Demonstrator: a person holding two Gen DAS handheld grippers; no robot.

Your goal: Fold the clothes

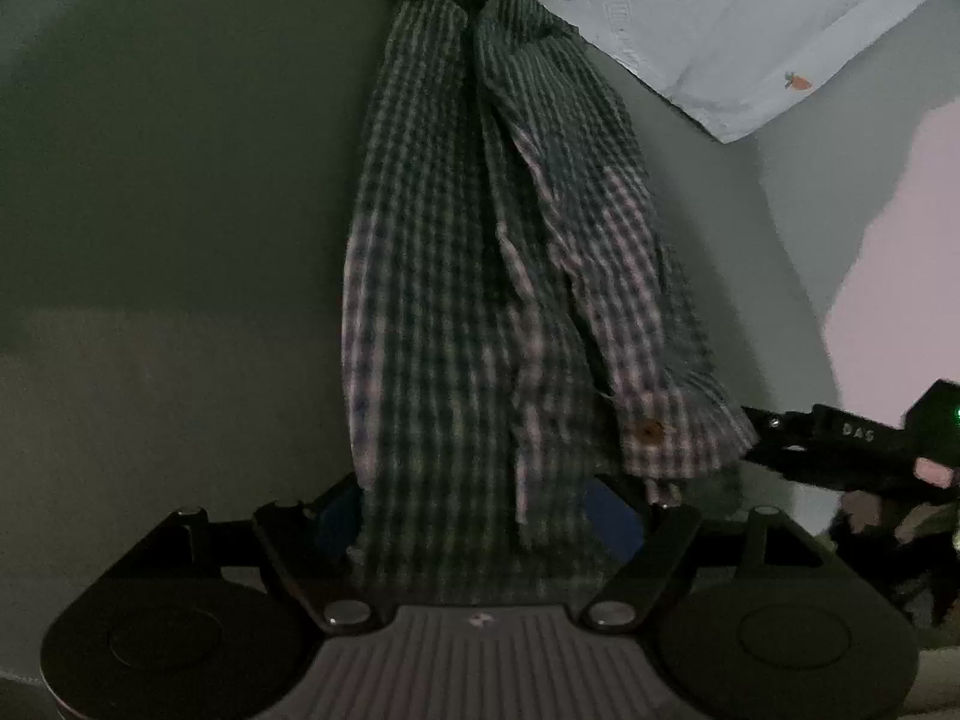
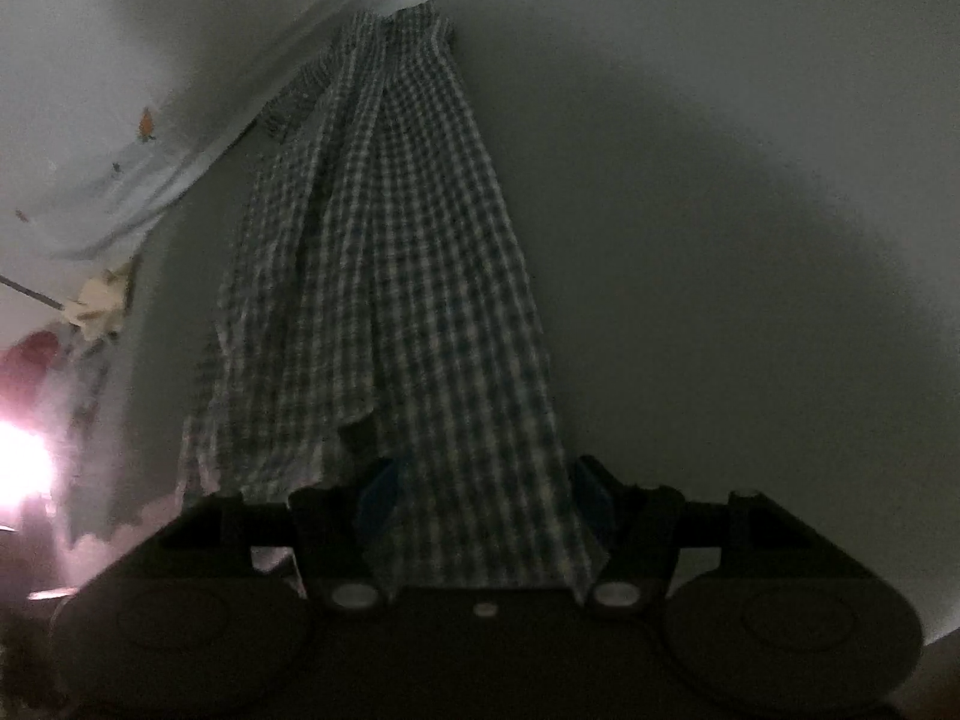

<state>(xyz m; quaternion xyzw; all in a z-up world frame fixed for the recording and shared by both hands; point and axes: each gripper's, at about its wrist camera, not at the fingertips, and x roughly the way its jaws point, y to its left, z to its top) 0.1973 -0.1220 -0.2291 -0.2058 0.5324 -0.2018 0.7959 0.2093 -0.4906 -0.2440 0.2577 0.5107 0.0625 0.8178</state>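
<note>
plainly both sets of fingers (image 1: 480, 516) (image 2: 480, 498) clamp the checked shirt (image 1: 480, 276) (bunched, hanging off the desk (image 1: 180, 180)); no fold shows.

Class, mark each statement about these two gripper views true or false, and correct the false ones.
1. Both grippers grip the checked shirt. True: left gripper, right gripper.
2. The shirt is plain red. False: it is checked.
3. A pale blue garment lies at the shirt's far end. True.
4. The pale garment has no prints. False: small carrot prints show on it.
5. The checked shirt lies neatly folded. False: it hangs bunched, stretched out.
</note>
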